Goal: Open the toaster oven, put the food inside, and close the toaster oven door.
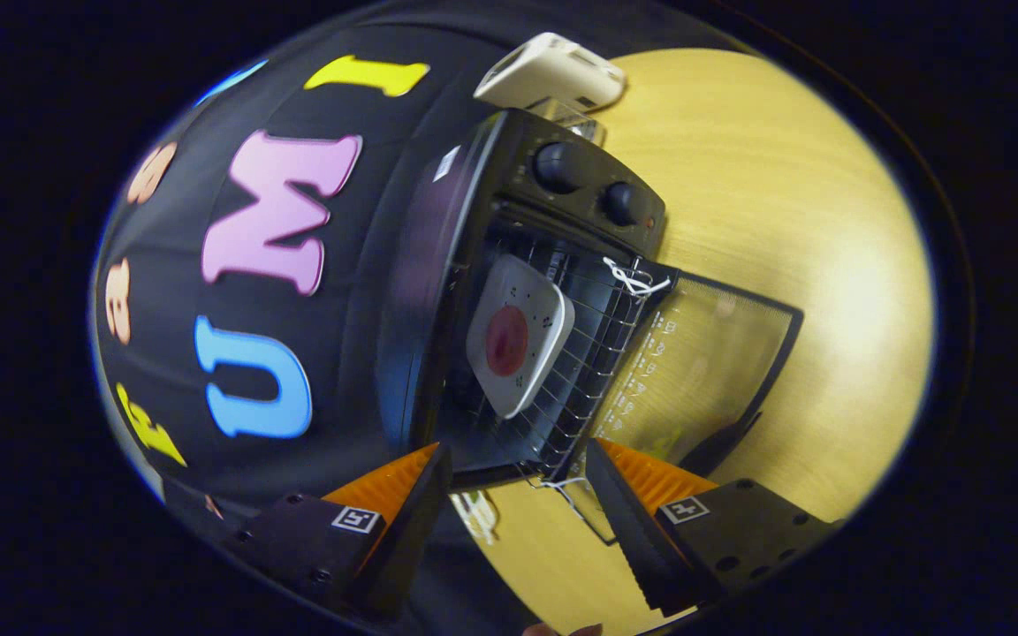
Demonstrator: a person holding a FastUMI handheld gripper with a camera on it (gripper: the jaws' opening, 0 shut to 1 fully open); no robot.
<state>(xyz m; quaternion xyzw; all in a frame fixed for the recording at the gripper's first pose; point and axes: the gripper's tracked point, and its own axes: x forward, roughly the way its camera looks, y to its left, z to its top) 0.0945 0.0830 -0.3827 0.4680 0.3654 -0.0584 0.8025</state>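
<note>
A black toaster oven [509, 291] stood on a pale wooden table [792, 221] in the booth, its glass door [703, 371] swung fully down and lying flat on the tabletop. Inside the oven, a white square plate [520, 334] carrying a round, dark red piece of food [506, 341] rested on the wire rack [584, 353]. Two dark knobs [588, 184] sat on the oven's control panel, to one side of the cavity. White string [637, 281] was tied where the door met the oven at the knob end, and more string trailed at the door's other corner. A white boxy device [553, 72] lay on the table just beyond the oven's knob end. The gripper [518, 495] was held just short of the oven, its two fingers spread wide apart with nothing between them, one finger [416, 512] near the oven's corner and the other over the edge of the lowered door.
</note>
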